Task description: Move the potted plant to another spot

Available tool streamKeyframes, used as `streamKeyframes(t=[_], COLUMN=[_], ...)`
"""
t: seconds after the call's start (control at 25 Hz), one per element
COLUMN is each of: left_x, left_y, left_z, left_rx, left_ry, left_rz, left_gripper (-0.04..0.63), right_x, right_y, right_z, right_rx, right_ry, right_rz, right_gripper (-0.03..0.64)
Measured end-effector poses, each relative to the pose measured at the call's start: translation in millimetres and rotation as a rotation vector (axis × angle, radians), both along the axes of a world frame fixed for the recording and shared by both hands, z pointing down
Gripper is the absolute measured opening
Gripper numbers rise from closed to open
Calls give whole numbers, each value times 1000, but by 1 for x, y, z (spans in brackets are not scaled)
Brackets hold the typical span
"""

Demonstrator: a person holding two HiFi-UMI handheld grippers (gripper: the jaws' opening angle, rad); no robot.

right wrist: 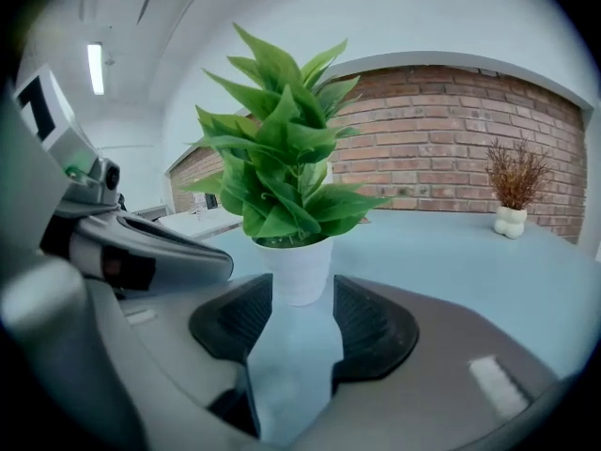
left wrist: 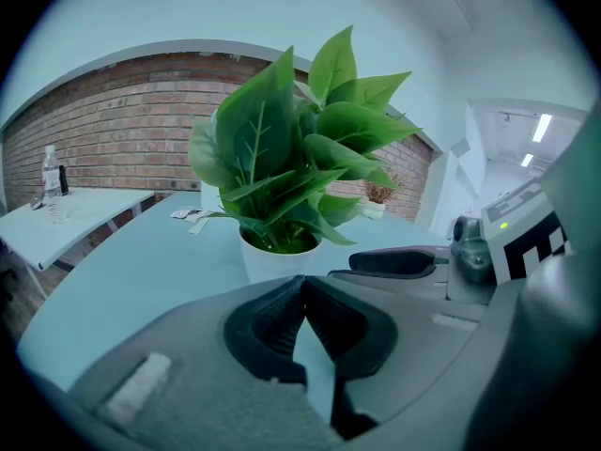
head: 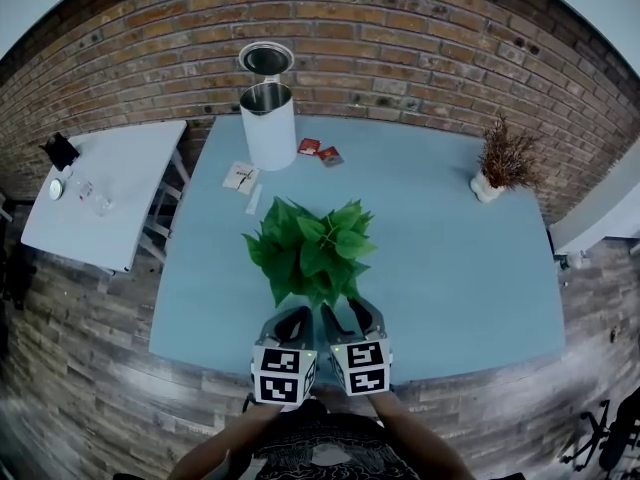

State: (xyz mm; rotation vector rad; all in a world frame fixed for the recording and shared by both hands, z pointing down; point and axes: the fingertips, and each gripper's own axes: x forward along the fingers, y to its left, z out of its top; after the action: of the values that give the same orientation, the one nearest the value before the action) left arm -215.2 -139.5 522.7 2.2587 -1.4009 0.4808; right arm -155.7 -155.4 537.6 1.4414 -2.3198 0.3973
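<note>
**Assessor:** Where did the task's thing stand?

**Inspector:** The green-leaved potted plant [head: 312,253], in a white round pot, stood upright on the pale blue desk [head: 470,278]. It was near the desk's front edge, with both claws close before it.

**Assessor:** And the state of the claws?

**Inspector:** The left claw [left wrist: 303,287] was clenched, its pad tips meeting with nothing between them. The right claw [right wrist: 302,301] was released. Its pads stood apart over bare desk and did not touch the pot.

**Assessor:** Which bearing mattered for the coming move?

**Inspector:** The pot lay straight ahead of the right claw, on the line of its gap and just beyond the pad tips. From the left claw it lay ahead but a little to the left of the closed tips. The right claw was judged the better placed. A short advance along its own line should bring the pot's upright wall between the pads. Whether the gap would admit the pot could not be settled.
</note>
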Motion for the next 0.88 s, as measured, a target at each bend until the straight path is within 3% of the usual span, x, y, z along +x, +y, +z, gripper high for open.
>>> streamKeyframes(t=[0.48, 0.88], left_x=[47, 92], left_y=[13, 18], left_z=[-16, -26], left_rx=[33, 59], left_ry=[3, -6], left_rz=[27, 71], left_gripper=[-2, -2], right_x=[38, 79], right_y=[22, 32], right_z=[-31, -49], right_rx=[35, 44], right_ry=[-44, -71], right_rz=[32, 69], right_gripper=[41, 6])
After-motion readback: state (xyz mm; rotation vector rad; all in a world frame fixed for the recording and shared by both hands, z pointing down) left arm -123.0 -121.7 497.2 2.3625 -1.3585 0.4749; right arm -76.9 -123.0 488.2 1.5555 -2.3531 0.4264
